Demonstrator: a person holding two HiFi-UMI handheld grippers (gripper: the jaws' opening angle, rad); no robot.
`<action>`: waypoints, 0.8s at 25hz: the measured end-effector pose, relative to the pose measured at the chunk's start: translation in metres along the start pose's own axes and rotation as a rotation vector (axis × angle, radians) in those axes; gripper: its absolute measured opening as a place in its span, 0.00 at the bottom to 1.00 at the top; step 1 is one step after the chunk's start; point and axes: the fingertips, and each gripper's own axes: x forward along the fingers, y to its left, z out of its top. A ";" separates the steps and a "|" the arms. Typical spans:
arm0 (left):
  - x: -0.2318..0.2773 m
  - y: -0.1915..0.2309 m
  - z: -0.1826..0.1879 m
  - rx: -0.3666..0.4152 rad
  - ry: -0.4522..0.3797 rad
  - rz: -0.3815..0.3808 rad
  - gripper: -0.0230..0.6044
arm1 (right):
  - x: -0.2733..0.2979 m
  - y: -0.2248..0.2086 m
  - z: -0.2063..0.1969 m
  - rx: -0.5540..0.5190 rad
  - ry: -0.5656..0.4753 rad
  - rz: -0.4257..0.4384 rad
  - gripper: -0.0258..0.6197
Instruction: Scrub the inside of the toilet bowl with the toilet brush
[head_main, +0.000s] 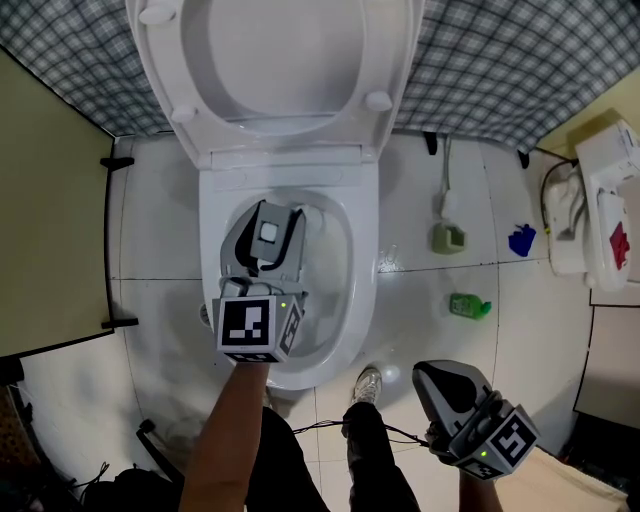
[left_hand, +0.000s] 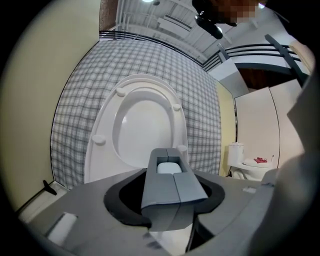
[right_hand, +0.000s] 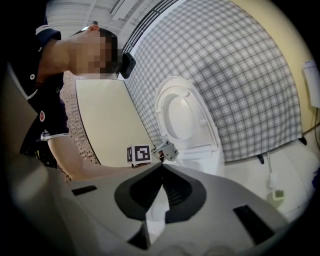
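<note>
The white toilet bowl stands open with its lid and seat up. My left gripper hangs over the bowl's left half, shut on the pale end of the toilet brush handle. The right gripper view shows the white shaft running down from that gripper towards the bowl. The brush head is hidden. My right gripper is held low at the right, in front of the bowl and away from it. Its jaws meet at the tips with nothing between them.
A green bottle, a blue item and a pale green sprayer on a hose lie on the white floor right of the toilet. A white fixture stands at the far right, a beige partition at the left. My shoe is at the bowl's front.
</note>
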 end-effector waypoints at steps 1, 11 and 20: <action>0.001 -0.001 -0.002 0.002 0.002 -0.002 0.37 | -0.001 -0.001 -0.001 0.001 0.001 -0.003 0.04; 0.009 -0.008 -0.023 0.031 0.059 -0.037 0.38 | -0.007 -0.004 -0.007 0.007 0.000 -0.016 0.04; -0.005 -0.020 -0.006 -0.035 0.044 -0.090 0.38 | -0.007 0.008 -0.008 0.007 -0.003 -0.002 0.04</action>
